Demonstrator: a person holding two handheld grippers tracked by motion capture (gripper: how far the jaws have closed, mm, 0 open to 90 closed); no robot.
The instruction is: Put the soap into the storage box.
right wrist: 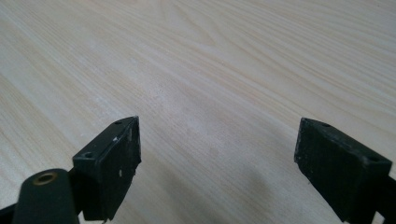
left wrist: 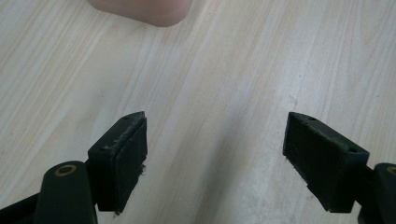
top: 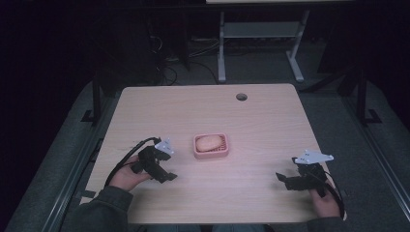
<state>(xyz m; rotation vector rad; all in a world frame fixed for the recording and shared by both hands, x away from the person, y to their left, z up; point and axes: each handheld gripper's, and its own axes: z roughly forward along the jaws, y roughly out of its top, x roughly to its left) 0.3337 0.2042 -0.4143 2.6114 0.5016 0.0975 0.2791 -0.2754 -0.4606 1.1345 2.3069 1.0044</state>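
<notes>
— Where does the high view sit?
— Above the person's side, facing forward and down over the whole tabletop [top: 270, 125].
— And the gripper views?
— Each looks along its own jaws, close to the same tabletop wood.

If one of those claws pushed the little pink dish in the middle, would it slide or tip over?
Probably slide: the pink dish looks low and wide, sitting flat on the smooth wooden table. It seems small and likely light. The pale rounded lump lying inside might shift or rock if shoved abruptly.
</notes>
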